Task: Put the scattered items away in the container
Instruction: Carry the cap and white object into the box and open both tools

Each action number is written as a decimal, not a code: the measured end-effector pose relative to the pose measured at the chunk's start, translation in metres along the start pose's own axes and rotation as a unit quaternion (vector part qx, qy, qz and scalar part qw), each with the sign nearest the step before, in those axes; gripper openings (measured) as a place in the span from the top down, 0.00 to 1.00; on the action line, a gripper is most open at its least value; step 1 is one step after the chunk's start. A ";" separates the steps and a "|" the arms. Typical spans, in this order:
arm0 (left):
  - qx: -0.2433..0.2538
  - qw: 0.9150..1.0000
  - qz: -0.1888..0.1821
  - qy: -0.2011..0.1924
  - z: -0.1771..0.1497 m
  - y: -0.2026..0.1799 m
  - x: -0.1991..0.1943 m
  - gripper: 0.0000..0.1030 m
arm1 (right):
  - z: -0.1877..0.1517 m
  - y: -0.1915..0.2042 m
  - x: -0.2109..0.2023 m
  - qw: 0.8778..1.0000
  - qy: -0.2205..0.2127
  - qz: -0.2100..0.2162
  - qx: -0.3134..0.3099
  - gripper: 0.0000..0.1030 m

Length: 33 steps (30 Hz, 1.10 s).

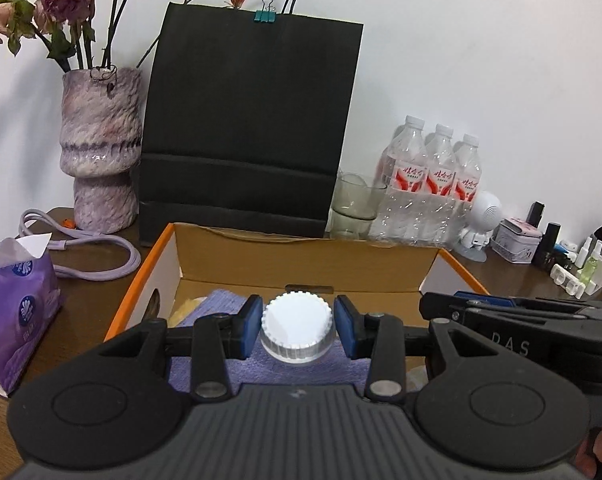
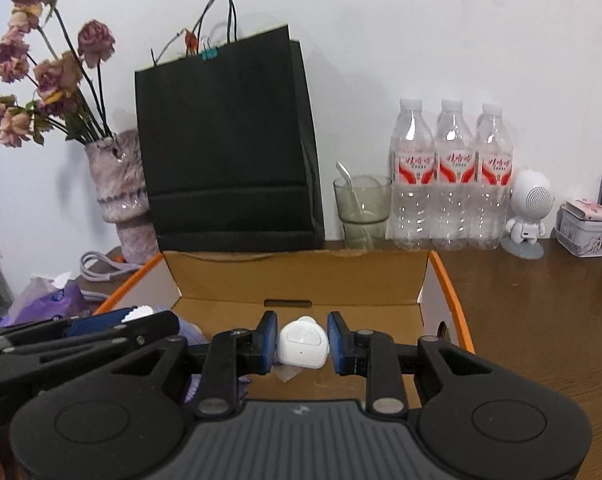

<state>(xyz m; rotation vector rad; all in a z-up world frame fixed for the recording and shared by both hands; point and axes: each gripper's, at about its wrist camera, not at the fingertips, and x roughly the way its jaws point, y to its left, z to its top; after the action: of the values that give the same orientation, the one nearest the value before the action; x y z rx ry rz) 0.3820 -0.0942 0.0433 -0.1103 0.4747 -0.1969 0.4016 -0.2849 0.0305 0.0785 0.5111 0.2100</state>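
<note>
Left wrist view: left gripper (image 1: 298, 330) clamped on a white jar (image 1: 298, 330) with a ribbed lid, blue pads (image 1: 251, 320) pressing both sides. Jar hangs over the open cardboard box (image 1: 301, 256), with a purple cloth (image 1: 221, 300) lying in the box directly under the jaws. Something pale yellow sits by the cloth's left edge, too hidden to identify. Right gripper's fingers come into frame from the right, level with the left fingertips, over the box's right wall.

Ahead of the left gripper, past the box: black paper bag (image 1: 245, 128) with a teal binder clip (image 1: 264, 16) on top. Ahead-left: vase (image 1: 101, 148) of dried roses, purple cable (image 1: 85, 256), and a purple tissue pack (image 1: 17, 300) near left. Ahead-right: glass cup (image 1: 355, 208), three water bottles (image 1: 433, 184), small white robot-shaped speaker (image 1: 481, 220), tin (image 1: 517, 240), small toiletries.

Right wrist view: right gripper (image 2: 302, 344) clamped on a small white rounded case (image 2: 303, 346), likely an earbud case, pads touching both sides. It is held over the box interior (image 2: 297, 280), near the front edge. Left gripper's fingers (image 2: 101, 328) sit just to its left, jar lid edge peeking above them. Bare brown table (image 2: 541, 320) to the right of the box.
</note>
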 end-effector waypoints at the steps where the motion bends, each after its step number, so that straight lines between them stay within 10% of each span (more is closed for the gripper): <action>1: 0.000 1.000 0.001 0.001 0.000 -0.001 0.000 0.61 | -0.001 0.000 0.002 1.000 0.003 -0.001 -0.002 0.75; 12: 0.000 1.000 0.006 0.006 0.000 0.002 0.001 0.60 | -0.003 -0.001 0.002 1.000 0.006 -0.006 -0.006 0.75; 14: 0.001 1.000 0.012 0.011 0.001 0.003 0.001 0.36 | -0.003 -0.003 0.002 1.000 0.006 -0.006 0.000 0.71; 16: -0.001 0.999 0.039 0.007 0.003 0.005 -0.001 0.06 | -0.001 -0.007 0.003 1.000 0.012 0.001 0.011 0.23; 18: -0.007 0.999 0.040 0.004 0.006 0.012 -0.004 0.00 | 0.001 -0.013 0.003 0.998 0.014 -0.052 0.019 0.00; 33: -0.007 0.999 0.047 0.009 0.007 0.011 -0.005 0.00 | 0.004 -0.024 0.000 0.999 0.021 -0.028 0.031 0.00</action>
<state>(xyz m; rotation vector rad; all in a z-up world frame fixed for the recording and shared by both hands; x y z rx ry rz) 0.3826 -0.0821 0.0504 -0.0993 0.4974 -0.1032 0.4080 -0.3082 0.0311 0.1197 0.5617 0.1413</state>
